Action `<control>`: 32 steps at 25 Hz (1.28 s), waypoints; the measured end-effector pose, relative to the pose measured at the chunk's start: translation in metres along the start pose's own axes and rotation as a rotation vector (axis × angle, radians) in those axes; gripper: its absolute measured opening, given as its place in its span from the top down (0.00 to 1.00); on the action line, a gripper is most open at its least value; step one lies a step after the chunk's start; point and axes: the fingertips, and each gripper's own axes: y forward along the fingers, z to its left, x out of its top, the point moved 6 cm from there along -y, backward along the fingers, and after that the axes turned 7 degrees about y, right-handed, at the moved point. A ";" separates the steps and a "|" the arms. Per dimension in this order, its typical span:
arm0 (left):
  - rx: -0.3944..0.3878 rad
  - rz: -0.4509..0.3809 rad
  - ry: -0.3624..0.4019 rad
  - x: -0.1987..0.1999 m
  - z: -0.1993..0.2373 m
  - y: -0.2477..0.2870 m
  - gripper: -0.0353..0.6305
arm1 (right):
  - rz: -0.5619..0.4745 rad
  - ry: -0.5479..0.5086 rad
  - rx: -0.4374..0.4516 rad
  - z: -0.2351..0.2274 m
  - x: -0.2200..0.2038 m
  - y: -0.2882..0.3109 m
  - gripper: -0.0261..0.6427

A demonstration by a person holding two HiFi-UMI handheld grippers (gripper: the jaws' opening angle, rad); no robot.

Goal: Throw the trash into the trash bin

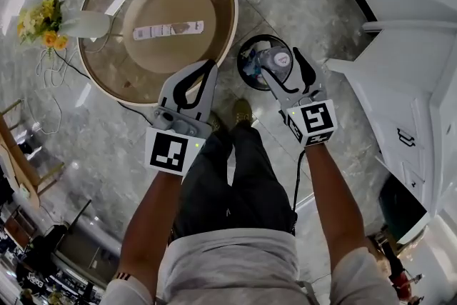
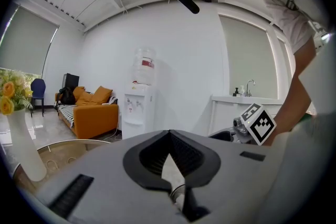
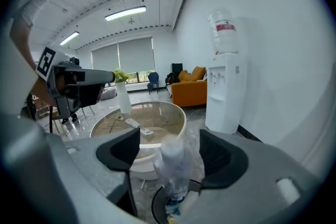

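right gripper (image 1: 282,62) released, bottle (image 3: 172,165) loose between jaws over bin (image 1: 242,58). left gripper (image 1: 205,68) clenched, empty. table (image 1: 107,75) just beside bin.

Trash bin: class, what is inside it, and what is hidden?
A clear plastic bottle pokes from the trash bin, loose between the open right claw. The bin's bottom is hidden beneath them.
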 end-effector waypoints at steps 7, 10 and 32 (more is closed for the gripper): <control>0.025 0.004 -0.014 -0.006 0.007 0.002 0.95 | 0.025 -0.027 0.036 0.001 -0.004 0.005 0.47; 0.031 0.001 -0.026 -0.009 0.007 0.002 0.95 | 0.012 -0.041 0.059 0.006 0.002 0.008 0.50; 0.172 -0.014 -0.059 -0.025 0.040 -0.044 0.95 | -0.101 -0.250 0.282 0.109 0.074 0.040 0.96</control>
